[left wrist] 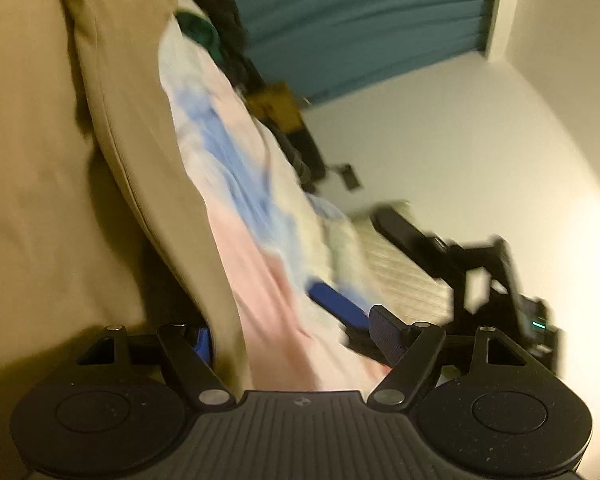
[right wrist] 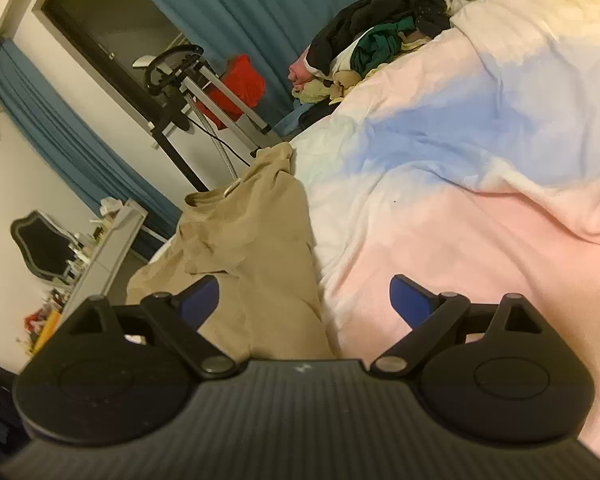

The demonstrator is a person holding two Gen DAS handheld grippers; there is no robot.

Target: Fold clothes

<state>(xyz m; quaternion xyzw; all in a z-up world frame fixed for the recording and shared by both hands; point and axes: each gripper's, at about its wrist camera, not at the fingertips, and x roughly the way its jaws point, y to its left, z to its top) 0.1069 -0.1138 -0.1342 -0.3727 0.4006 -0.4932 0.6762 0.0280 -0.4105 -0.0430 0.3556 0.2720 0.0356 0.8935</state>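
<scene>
A tan garment [right wrist: 252, 248] lies on a bed with a pastel pink, blue and white cover [right wrist: 460, 168], draped toward the bed's left edge. My right gripper [right wrist: 304, 300] is open, its blue pads [right wrist: 200, 300] spread over the garment's near part and the cover. In the left wrist view the same tan garment [left wrist: 100, 140] fills the left side, close up and blurred. My left gripper [left wrist: 296, 340] is open, with one blue pad [left wrist: 384, 336] showing and tan cloth between the fingers. The other gripper [left wrist: 460, 256] shows at right.
A pile of dark, green and cream clothes [right wrist: 372, 40] sits at the far end of the bed. Beyond the bed stand teal curtains [right wrist: 260, 8], a metal rack with a red item [right wrist: 240, 84], and a cluttered white desk [right wrist: 100, 256].
</scene>
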